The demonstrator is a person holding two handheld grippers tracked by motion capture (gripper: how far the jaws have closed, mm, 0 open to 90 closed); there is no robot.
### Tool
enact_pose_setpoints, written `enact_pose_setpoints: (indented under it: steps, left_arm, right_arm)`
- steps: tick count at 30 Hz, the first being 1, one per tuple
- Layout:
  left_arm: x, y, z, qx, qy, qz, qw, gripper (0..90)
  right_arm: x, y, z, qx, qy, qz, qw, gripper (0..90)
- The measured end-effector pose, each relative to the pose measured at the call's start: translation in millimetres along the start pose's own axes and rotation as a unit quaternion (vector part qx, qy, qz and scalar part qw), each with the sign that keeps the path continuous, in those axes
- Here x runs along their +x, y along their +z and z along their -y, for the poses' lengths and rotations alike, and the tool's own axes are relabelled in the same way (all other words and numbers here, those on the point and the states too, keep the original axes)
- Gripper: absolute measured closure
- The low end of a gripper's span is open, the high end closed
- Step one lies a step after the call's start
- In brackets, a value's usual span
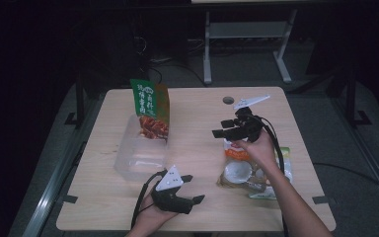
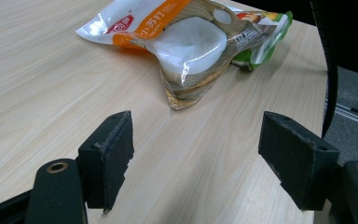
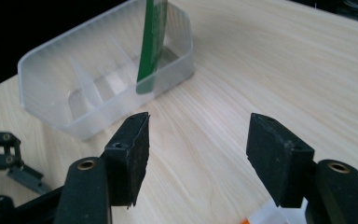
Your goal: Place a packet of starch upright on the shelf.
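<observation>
Apparently mid-packing, the right gripper (image 1: 225,132) hung with jaws apart and empty above the orange snack bag (image 1: 242,165), at four o'clock on the table (image 1: 197,128). The green packet (image 1: 150,108) already stood in the clear bin (image 1: 133,160), so I judged it needed lowering onto the bag. The left gripper (image 1: 192,190) waited with jaws apart.

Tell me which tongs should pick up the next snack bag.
Probably the right tongs: they hover open directly over the snack bags, while the left tongs sit open, farther off near the clear bin.
</observation>
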State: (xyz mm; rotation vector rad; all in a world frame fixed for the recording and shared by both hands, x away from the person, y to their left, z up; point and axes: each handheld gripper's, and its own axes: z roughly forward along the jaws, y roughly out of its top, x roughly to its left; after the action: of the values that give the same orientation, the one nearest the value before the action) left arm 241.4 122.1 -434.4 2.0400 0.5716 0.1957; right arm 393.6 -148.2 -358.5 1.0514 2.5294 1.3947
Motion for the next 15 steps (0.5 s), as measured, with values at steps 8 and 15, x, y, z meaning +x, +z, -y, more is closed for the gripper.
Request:
enact_pose_setpoints:
  steps: [8,15]
  left_arm:
    - [-1.4,0.7,0.0,0.005,0.001,0.002,1.0,25.8]
    - [-3.2,2.5,0.0,0.007,0.002,0.004,1.0,25.8]
  right_arm:
    - [-3.5,-14.1,14.6,0.014,0.012,0.008,0.9998,37.0]
    - [-7.2,-24.9,32.4,0.013,0.015,0.011,0.9997,36.4]
